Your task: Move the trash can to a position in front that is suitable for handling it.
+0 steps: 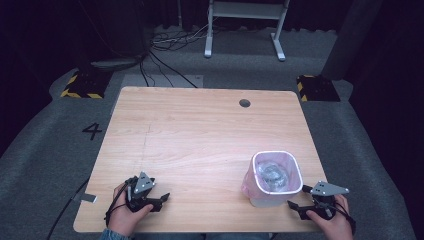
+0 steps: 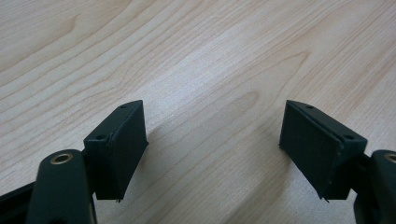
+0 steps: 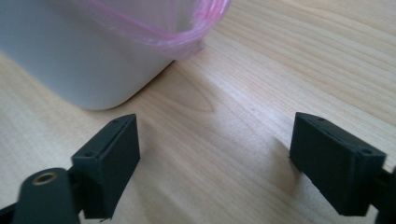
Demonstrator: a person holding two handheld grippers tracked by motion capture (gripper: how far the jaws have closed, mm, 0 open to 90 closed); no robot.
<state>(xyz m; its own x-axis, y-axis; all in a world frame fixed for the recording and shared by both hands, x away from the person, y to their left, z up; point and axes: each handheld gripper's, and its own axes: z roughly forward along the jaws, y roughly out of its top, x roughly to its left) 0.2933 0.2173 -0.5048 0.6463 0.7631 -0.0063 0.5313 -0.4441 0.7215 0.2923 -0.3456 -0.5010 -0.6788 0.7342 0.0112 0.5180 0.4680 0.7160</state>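
Observation:
A small white bin lined with a pink bag stands on the wooden table at the near right, with crumpled clear material inside it. My right gripper rests on the table just right of the bin, jaws wide apart and nothing between them. In the right gripper view the bin's white wall and pink bag edge sit just ahead to the left, and the right gripper is open. My left gripper lies at the near left, open over bare wood.
A round cable hole sits in the table's far edge. Beyond the table are a white frame's legs, floor cables and two black-and-yellow blocks. Grey carpet surrounds the table.

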